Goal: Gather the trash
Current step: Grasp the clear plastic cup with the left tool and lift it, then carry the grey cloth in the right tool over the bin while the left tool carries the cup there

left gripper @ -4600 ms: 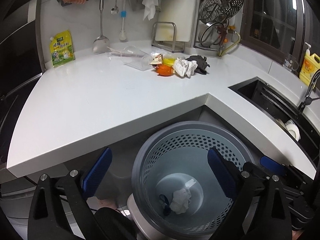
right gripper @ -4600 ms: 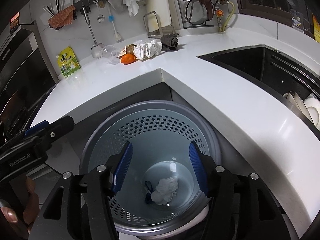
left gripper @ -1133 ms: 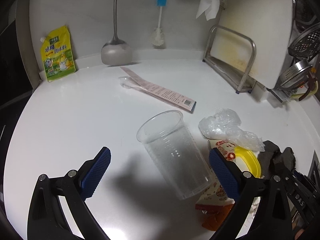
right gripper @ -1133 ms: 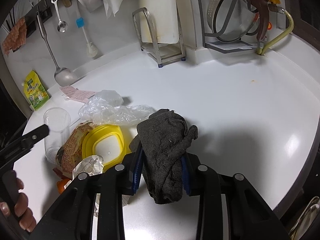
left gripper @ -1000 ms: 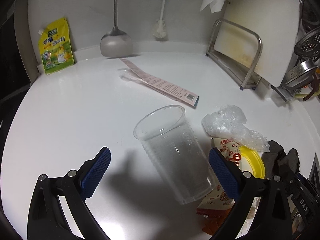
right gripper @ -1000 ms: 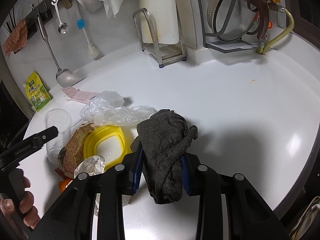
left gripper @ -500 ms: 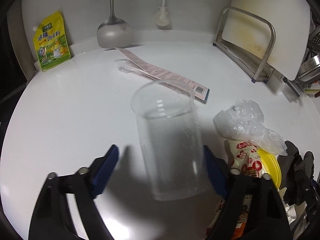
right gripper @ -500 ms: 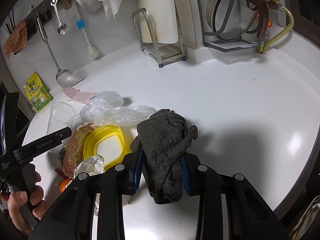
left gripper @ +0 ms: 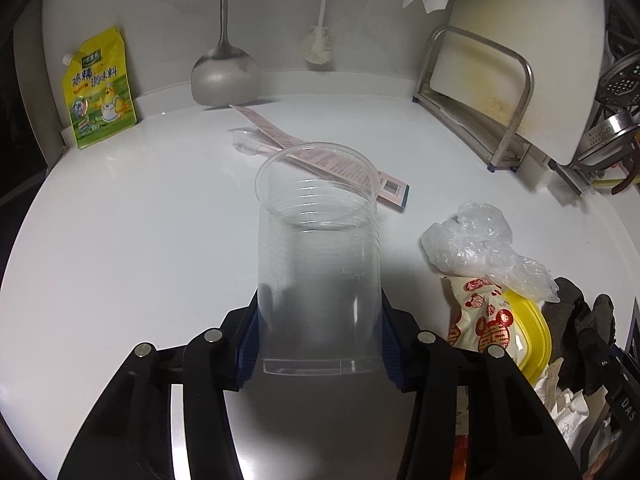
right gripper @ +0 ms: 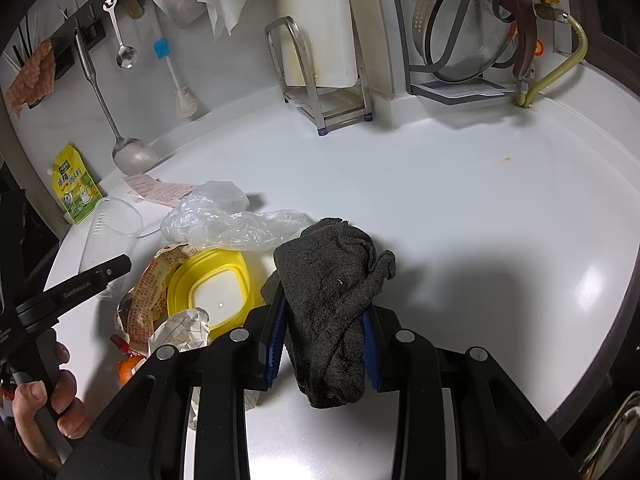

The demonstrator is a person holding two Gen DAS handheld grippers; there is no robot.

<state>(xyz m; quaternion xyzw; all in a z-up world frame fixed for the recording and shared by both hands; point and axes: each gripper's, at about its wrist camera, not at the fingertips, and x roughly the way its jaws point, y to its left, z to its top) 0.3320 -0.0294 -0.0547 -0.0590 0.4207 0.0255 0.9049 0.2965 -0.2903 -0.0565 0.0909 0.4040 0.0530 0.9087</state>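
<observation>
Left tongs (left gripper: 319, 344) are closing on the clear plastic cup (left gripper: 318, 256), lying mid-bench (left gripper: 132, 248), mouth toward 12 o'clock; pads flank its base. Judged light, thin-walled, slippery and crushable: grip gently near the stiffer base. Right tongs (right gripper: 323, 350) stand narrow, clamped on a soft dark rag (right gripper: 328, 292).

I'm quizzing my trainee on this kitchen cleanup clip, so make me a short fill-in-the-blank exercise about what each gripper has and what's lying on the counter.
1. The left gripper is closing on a clear plastic ____.
2. The right gripper is shut on a dark grey ____.
3. The lid lying in the trash pile beside the crumpled plastic bag is coloured ____.
4. Behind the cup, a long pink ____ lies flat on the counter.

Missing words: cup; cloth; yellow; receipt
</observation>
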